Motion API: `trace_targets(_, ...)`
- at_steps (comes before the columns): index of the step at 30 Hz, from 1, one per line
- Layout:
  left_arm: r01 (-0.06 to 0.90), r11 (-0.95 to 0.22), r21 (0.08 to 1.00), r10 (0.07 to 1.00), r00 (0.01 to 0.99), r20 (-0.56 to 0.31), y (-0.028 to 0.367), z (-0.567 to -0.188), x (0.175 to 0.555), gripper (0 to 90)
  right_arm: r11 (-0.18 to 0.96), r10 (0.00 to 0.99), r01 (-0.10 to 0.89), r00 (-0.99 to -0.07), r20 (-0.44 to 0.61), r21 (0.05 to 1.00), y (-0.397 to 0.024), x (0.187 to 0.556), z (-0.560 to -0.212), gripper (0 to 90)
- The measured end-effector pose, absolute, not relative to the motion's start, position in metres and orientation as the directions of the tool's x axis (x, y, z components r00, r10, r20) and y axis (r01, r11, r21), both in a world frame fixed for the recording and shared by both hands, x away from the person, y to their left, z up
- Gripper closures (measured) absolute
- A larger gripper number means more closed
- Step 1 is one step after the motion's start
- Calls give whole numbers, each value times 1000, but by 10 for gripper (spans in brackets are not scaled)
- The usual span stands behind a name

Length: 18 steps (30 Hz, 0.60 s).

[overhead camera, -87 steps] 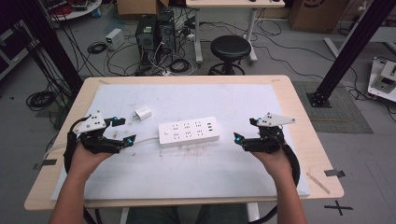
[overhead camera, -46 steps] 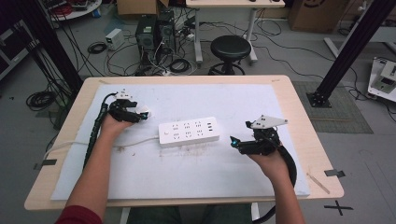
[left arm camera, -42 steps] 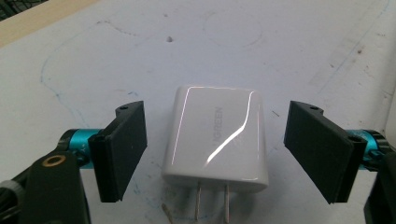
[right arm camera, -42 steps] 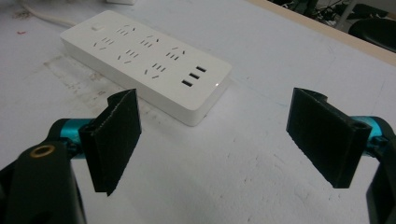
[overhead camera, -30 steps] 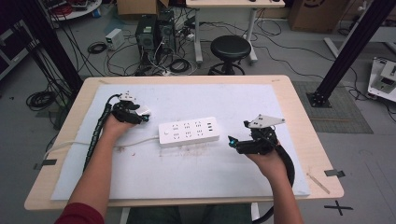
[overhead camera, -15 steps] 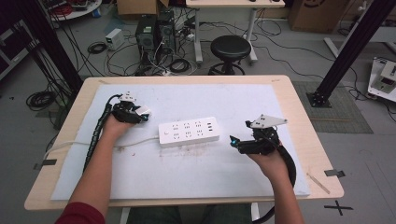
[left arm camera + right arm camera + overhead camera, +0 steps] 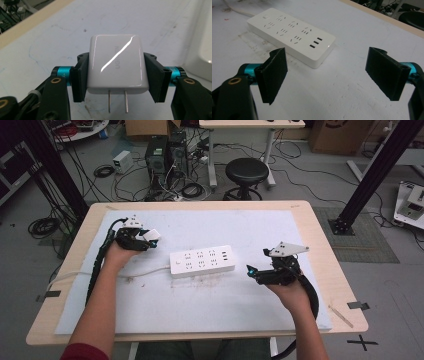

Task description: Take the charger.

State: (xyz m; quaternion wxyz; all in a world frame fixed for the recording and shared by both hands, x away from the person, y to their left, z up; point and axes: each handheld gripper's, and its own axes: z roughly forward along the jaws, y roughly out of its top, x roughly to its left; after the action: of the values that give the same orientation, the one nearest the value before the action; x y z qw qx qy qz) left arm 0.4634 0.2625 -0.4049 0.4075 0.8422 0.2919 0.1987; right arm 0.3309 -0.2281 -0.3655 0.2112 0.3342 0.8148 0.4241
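On a white-matted wooden worktop (image 7: 310, 227) in a cable-strewn room, the left gripper (image 7: 117, 72) pinched a glossy white rectangular charger (image 7: 116, 63), prongs toward the camera, while the right gripper (image 7: 329, 75) had its jaws spread.

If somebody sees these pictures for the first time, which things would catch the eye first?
Probably the white charger, clamped between the left tool's pads with its two prongs showing, at the table's far left. Next, the white power strip lying mid-table on the white mat. The right tool waits open beside the strip's right end.
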Motion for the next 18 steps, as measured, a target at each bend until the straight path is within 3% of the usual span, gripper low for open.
trace_targets(3,329,-489,808,657,749,92,262,-399,456,424,414,719,361,-693,-57,836,-229,331,-364,181)
trace_targets(4,311,-467,828,647,758,81,262,-382,429,424,413,713,367,-699,-46,833,-231,330,-363,181)
trace_targets(9,271,-481,834,610,786,96,260,-365,391,424,410,706,373,-708,-30,832,-234,329,-362,181)
trace_targets(18,219,-505,835,548,828,115,251,-357,350,424,414,694,366,-719,-29,833,-231,326,-361,181)
